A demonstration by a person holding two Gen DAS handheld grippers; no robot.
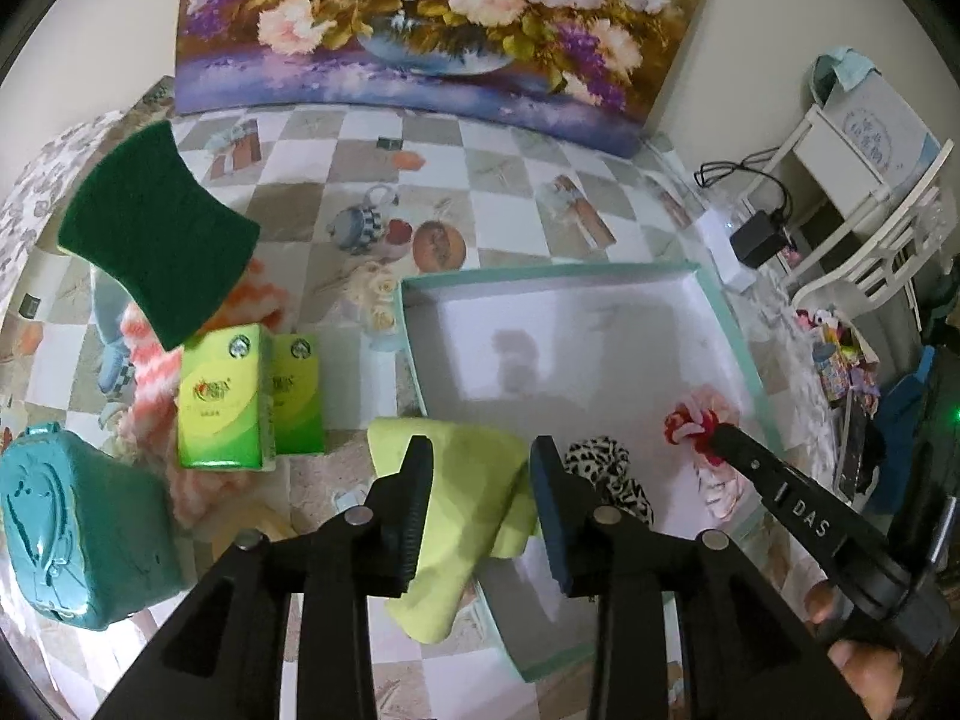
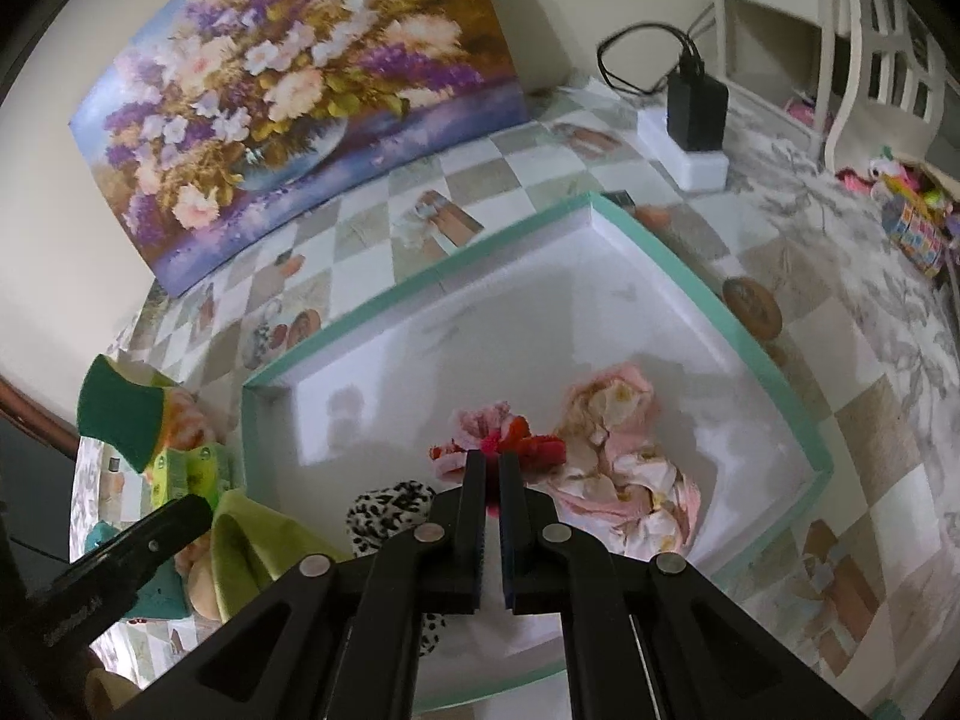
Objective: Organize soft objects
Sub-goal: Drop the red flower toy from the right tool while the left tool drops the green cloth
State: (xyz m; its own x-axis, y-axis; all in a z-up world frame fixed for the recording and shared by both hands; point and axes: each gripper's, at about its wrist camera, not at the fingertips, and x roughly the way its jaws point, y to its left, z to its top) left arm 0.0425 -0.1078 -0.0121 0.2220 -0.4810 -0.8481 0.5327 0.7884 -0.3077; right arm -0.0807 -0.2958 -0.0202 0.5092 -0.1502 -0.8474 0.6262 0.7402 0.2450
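A white box with a teal rim (image 1: 729, 324) (image 2: 708, 294) lies on the table. My left gripper (image 1: 480, 456) is open above a lime-green cloth (image 1: 468, 480) that drapes over the box's left rim. My right gripper (image 2: 492, 459) is shut on a red and pink scrunchie (image 2: 516, 438) inside the box; it also shows in the left wrist view (image 1: 696, 420). A leopard-print scrunchie (image 1: 606, 468) (image 2: 390, 507) and a pink patterned cloth (image 2: 624, 456) lie in the box. A green scouring sponge (image 1: 156, 228) leans on things to the left.
Two green tissue packs (image 1: 246, 396), a striped orange fluffy cloth (image 1: 156, 372) and a teal case (image 1: 78, 528) sit left of the box. A flower painting (image 1: 444, 24) leans on the wall. A charger on a white power strip (image 2: 696, 120) and a white chair (image 1: 870, 210) stand at the right.
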